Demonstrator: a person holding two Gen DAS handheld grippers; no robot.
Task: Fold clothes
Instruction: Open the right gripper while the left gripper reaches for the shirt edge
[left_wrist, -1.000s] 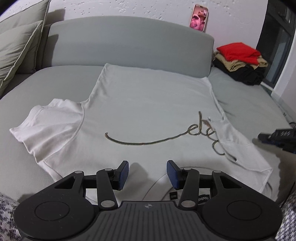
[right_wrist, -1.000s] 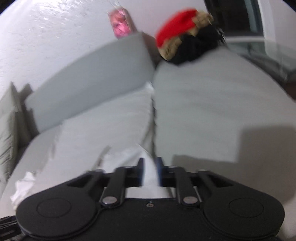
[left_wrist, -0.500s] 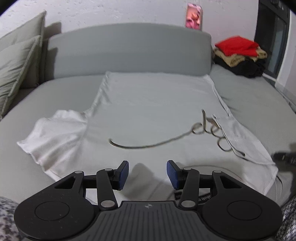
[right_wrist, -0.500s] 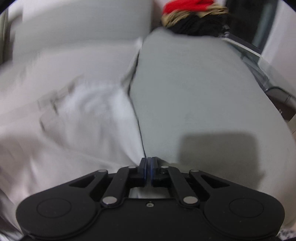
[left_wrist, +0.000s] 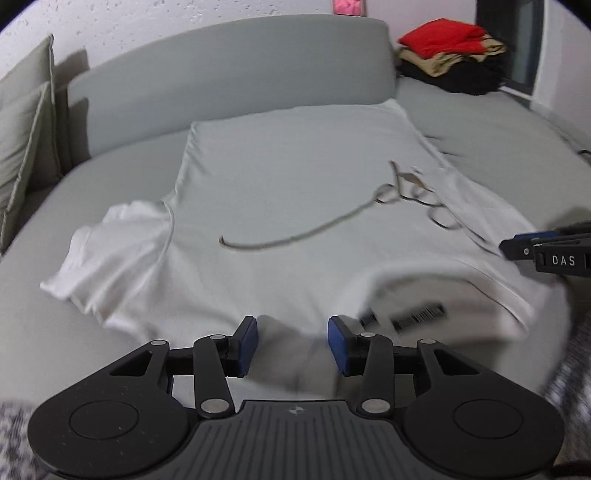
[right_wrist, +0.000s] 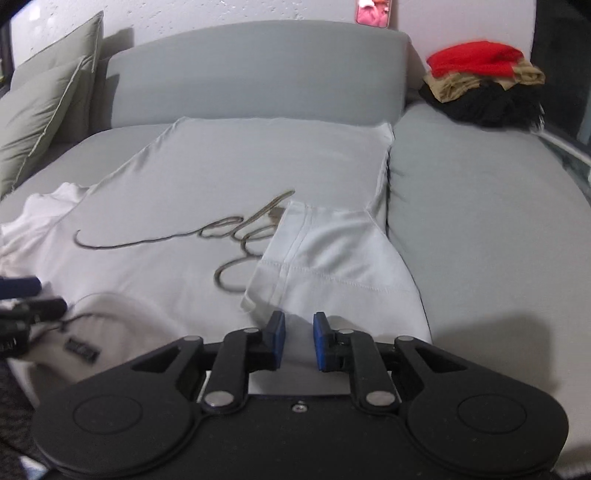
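A white T-shirt (left_wrist: 295, 192) with a looping script print lies spread on the grey sofa, collar toward me; it also shows in the right wrist view (right_wrist: 229, 177). Its right sleeve (right_wrist: 332, 258) is folded in over the body, its left sleeve (left_wrist: 114, 243) lies out flat. My left gripper (left_wrist: 291, 341) is open and empty above the collar edge. My right gripper (right_wrist: 299, 339) is open and empty just above the folded sleeve's near edge; its fingers also show in the left wrist view (left_wrist: 546, 247).
A stack of folded red, tan and black clothes (left_wrist: 450, 55) sits at the sofa's back right, also in the right wrist view (right_wrist: 484, 85). Grey-green cushions (right_wrist: 44, 110) lean at the left. The sofa backrest (left_wrist: 236, 70) runs behind the shirt.
My right gripper, shut on the right sleeve before, has opened and let it go folded over the shirt body. My left gripper has stayed open and moved slightly nearer the collar.
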